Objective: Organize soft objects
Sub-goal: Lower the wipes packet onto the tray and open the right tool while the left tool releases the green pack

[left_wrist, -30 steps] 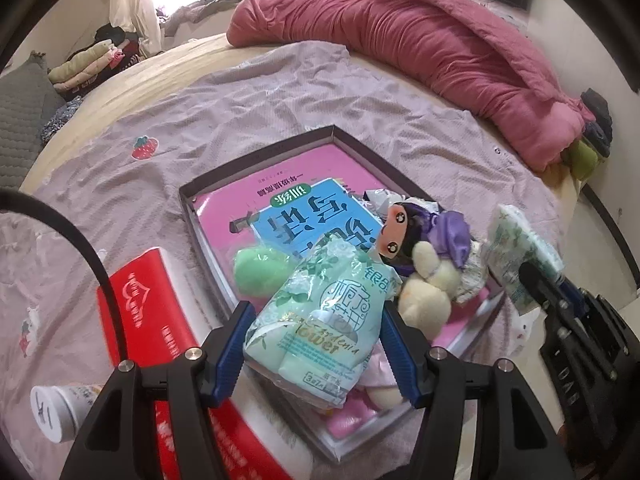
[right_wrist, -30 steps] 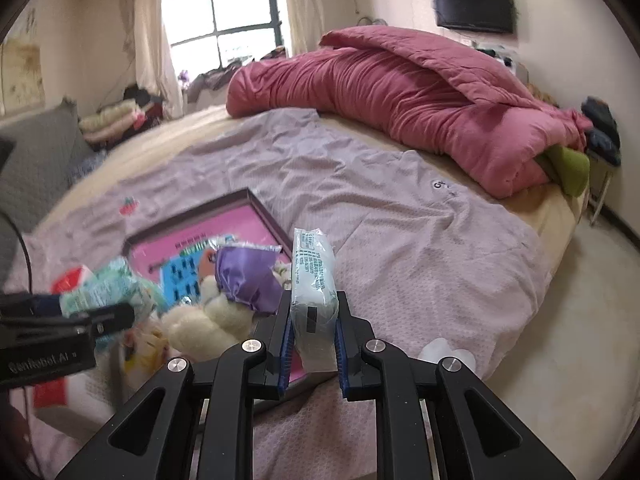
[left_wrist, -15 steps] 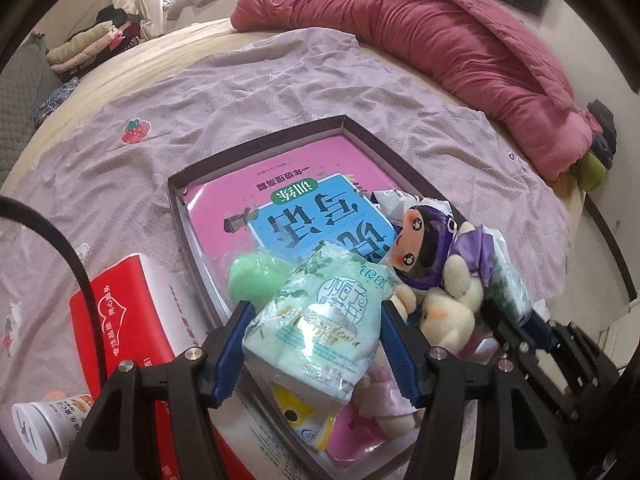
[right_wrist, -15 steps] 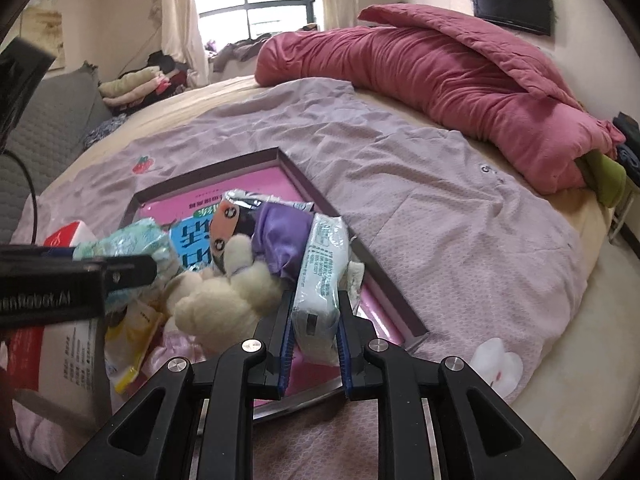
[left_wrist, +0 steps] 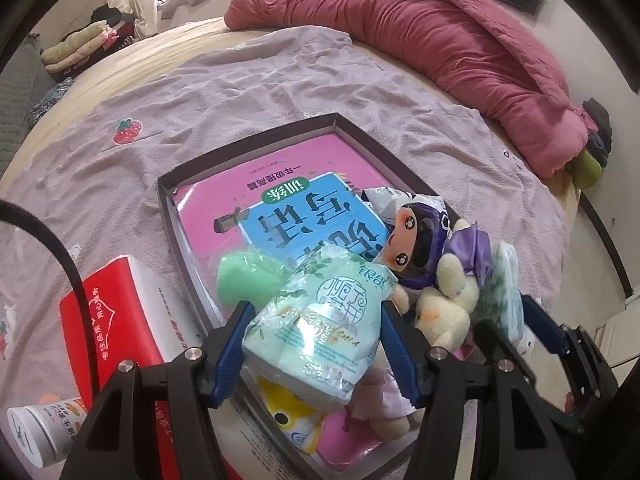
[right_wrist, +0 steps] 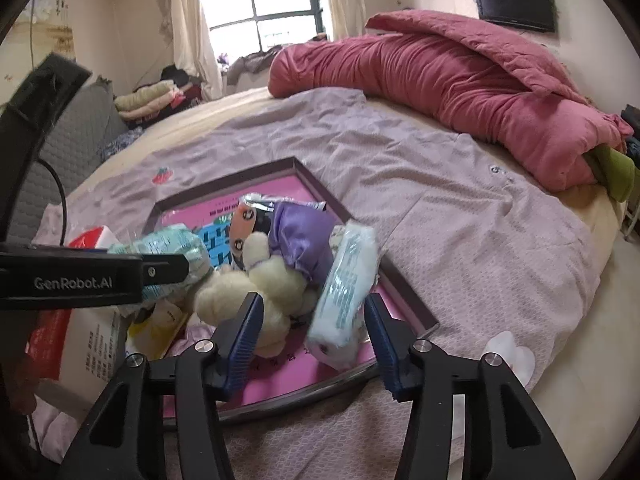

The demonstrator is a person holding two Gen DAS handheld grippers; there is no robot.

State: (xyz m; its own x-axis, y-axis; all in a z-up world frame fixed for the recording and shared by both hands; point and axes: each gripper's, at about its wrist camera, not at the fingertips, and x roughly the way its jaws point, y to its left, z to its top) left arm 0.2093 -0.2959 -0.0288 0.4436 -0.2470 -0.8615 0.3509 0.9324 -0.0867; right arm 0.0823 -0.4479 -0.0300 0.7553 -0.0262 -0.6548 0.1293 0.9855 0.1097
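Observation:
My left gripper (left_wrist: pixel 316 336) is shut on a pale green tissue pack (left_wrist: pixel 320 328), held over the near end of a dark shallow box (left_wrist: pixel 248 144). The box holds a pink book (left_wrist: pixel 280 168), a green soft ball (left_wrist: pixel 244 280), a yellow plush (left_wrist: pixel 444 312) and a purple-dressed doll (left_wrist: pixel 424 240). My right gripper (right_wrist: pixel 314 336) is open, its jaws wide apart. A small white-green tissue pack (right_wrist: pixel 346 280) lies loose between them, leaning on the doll (right_wrist: pixel 296 236) inside the box (right_wrist: pixel 404 300). That pack also shows in the left wrist view (left_wrist: pixel 502 292).
A red tissue box (left_wrist: pixel 116 316) lies left of the dark box, with a white tube (left_wrist: pixel 44 436) beside it. A pink duvet (right_wrist: pixel 460 88) is piled along the far side of the bed. Folded clothes (right_wrist: pixel 148 100) sit far left. The bed edge is at right.
My right gripper carried the small tissue pack left over the box, lowered it beside the doll and opened, letting it go. My left gripper kept its hold and moved slightly forward.

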